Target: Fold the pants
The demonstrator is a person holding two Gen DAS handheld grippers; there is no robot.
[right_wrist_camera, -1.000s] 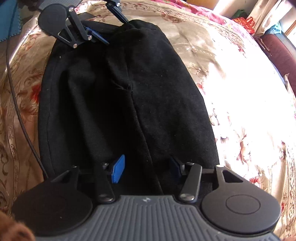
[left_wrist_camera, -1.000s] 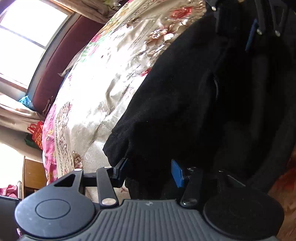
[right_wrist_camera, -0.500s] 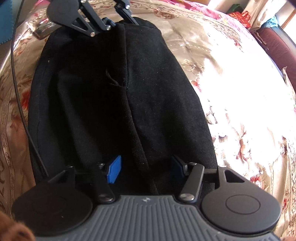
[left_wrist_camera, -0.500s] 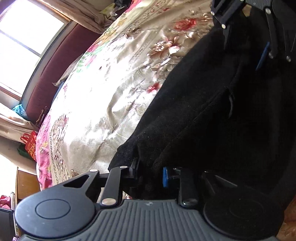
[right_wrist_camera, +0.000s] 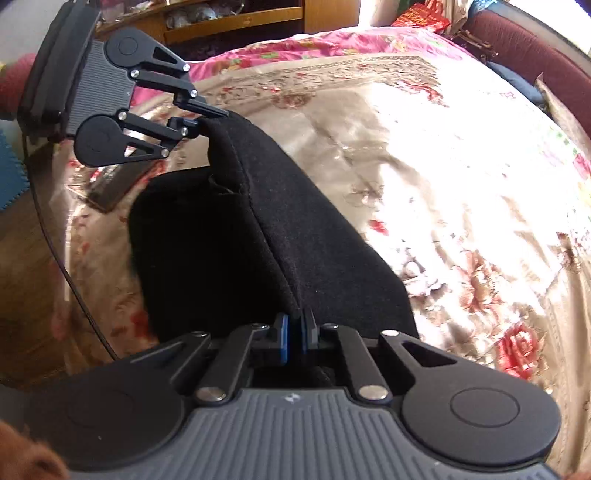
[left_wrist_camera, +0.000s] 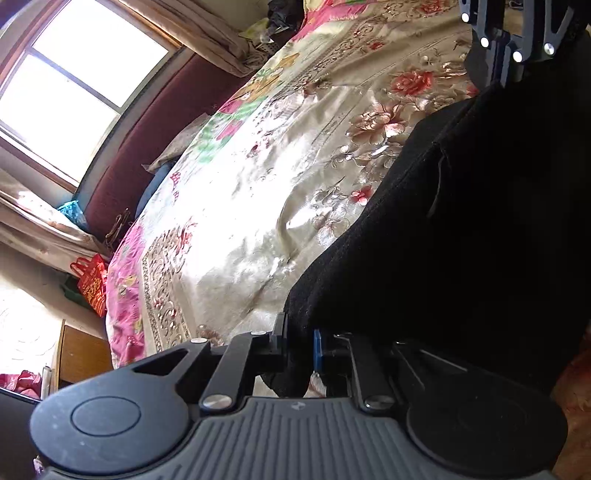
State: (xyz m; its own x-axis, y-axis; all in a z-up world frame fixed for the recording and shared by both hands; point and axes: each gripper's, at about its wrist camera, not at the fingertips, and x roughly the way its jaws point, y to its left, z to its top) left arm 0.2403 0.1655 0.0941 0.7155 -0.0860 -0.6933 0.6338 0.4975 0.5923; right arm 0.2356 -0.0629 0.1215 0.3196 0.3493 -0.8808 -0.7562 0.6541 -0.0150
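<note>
Black pants lie on a floral satin bedspread. My right gripper is shut on the near edge of the pants along a seam. My left gripper is shut on the opposite edge of the pants and holds it raised off the bed. The left gripper also shows in the right wrist view, pinching a lifted corner. The right gripper shows in the left wrist view at the top right.
A dark red headboard or couch runs under a bright window. A red bag sits beside the bed. A wooden cabinet stands behind the bed. A black cable trails over the left bed edge.
Both grippers have closed on the pants edges, the left first, then the right. Both edges have been lifted, and the cloth now hangs stretched between them.
</note>
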